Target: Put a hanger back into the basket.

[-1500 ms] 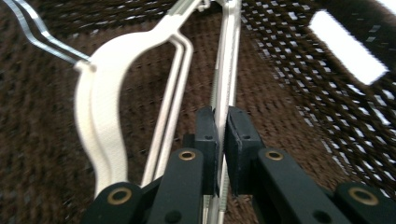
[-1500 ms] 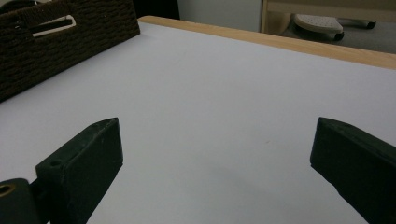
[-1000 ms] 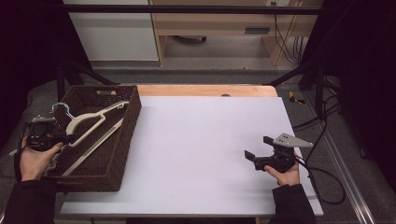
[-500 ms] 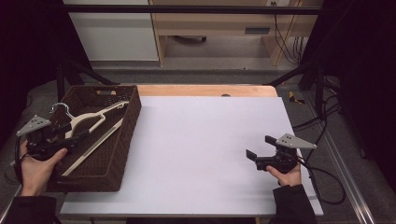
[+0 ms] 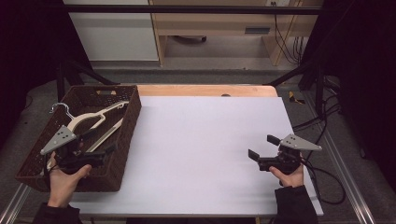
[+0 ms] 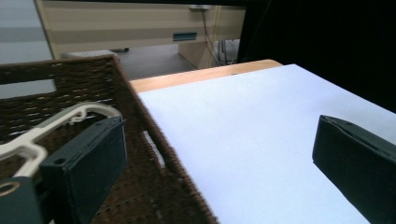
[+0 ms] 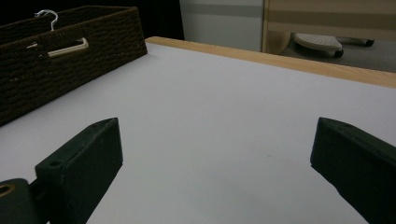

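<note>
A dark wicker basket (image 5: 127,122) stands at the table's left with cream hangers (image 5: 92,122) lying in it, one metal hook (image 5: 58,108) sticking up at its far left. My left gripper (image 5: 110,152) hovers over the basket's near right part, pointing right. Its jaws have just been opening and stand open. In the left gripper view (image 6: 219,177) only the basket wall (image 6: 156,154) and a hanger (image 6: 51,128) lie below them, nothing gripped. My right gripper (image 5: 261,146) rests low over the white mat (image 5: 201,149) at the near right, open and empty (image 7: 217,172).
The white mat covers most of the wooden table (image 5: 205,90). Cables (image 5: 327,116) trail off the right side. In the right gripper view the basket (image 7: 70,70) stands far left, a hanger bar (image 7: 67,48) showing through its handle slot.
My left gripper has moved from the basket's left edge rightward and nearer, over the basket's near right corner, and its jaws have opened. The right gripper has stayed put.
</note>
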Motion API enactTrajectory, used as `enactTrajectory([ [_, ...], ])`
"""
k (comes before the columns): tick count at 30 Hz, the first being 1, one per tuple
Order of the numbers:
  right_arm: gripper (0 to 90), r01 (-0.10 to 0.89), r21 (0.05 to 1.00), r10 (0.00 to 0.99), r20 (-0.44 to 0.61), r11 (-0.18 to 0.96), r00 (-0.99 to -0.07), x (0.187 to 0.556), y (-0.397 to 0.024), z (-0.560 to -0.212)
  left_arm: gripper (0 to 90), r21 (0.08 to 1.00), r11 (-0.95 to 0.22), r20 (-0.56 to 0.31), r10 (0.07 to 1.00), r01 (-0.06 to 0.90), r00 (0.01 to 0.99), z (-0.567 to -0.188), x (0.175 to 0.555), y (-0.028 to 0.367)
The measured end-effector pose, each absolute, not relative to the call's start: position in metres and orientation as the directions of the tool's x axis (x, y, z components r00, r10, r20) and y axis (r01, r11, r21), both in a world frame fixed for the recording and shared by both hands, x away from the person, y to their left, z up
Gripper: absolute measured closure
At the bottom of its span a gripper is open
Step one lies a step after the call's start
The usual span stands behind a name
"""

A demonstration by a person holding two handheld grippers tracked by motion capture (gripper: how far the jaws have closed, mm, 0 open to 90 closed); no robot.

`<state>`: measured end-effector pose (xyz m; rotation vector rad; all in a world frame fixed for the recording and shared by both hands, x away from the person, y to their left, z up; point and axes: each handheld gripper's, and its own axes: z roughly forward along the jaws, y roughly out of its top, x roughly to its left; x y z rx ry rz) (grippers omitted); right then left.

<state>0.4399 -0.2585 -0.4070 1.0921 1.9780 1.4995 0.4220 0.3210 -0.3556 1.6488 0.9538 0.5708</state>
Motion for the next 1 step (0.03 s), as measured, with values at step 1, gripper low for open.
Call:
enactTrajectory([
  [1, 2.7, 0.331, 0.938, 0.792, 0.126, 0.101, -0.598, 0.4395, -0.2584, -0.4066, 3.0, 0.953, -0.08, -0.106, 0.817, 0.293, 0.566, -0.357, 0.4212, 0.3186],
])
